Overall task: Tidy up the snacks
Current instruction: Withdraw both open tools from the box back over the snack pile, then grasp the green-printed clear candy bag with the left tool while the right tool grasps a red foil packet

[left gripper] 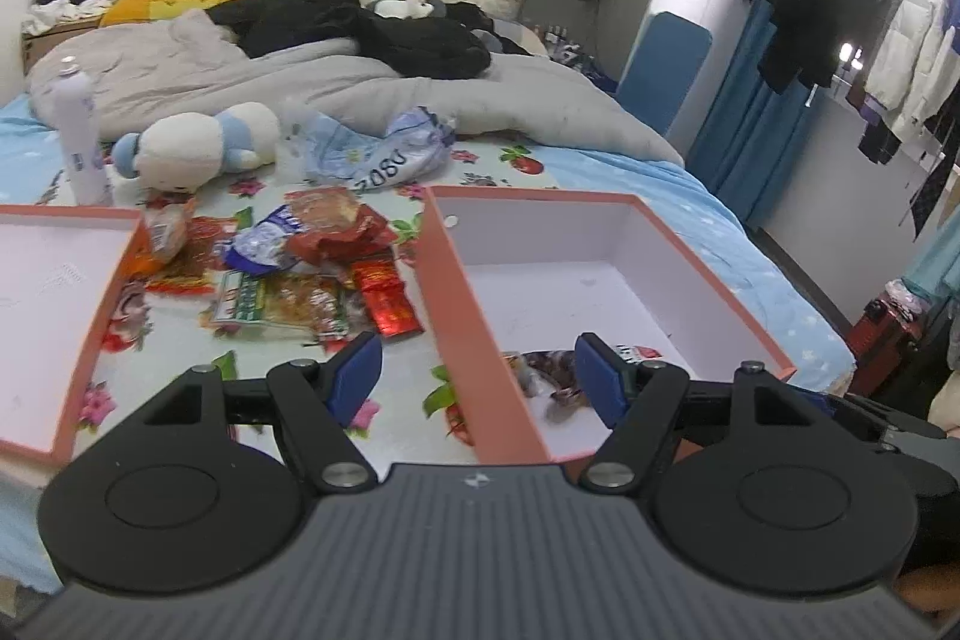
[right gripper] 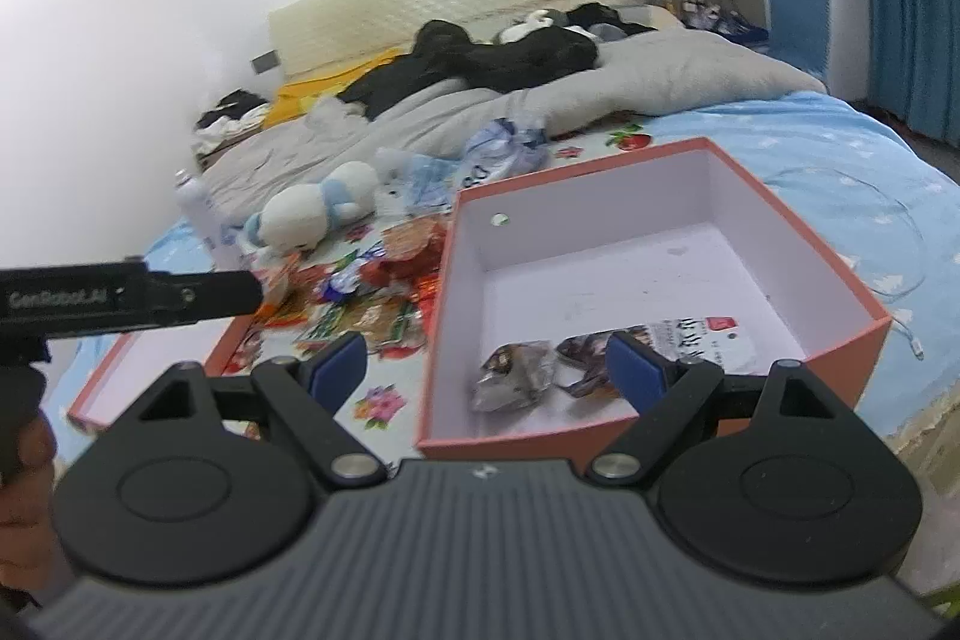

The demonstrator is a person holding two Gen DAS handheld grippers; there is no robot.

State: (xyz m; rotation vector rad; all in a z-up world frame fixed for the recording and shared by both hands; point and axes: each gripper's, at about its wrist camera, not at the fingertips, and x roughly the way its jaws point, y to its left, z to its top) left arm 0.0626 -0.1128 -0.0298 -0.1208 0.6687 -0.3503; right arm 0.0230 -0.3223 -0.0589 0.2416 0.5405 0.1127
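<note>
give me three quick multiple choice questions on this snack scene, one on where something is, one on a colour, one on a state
1. Where does the pile of loose snack packets lie?
A. on the bed between the two boxes
B. inside the left box
C. on the floor

2. What colour are the outer walls of the right box?
A. green
B. orange-pink
C. black

3. How do the right tongs stand?
A. shut on a packet
B. open, holding nothing
C. shut, empty

Answers:
1. A, the packets lie on the floral sheet between the boxes.
2. B, its rim and sides show orange-pink around a white inside.
3. B, the blue pads stand wide apart with nothing between them.
</note>
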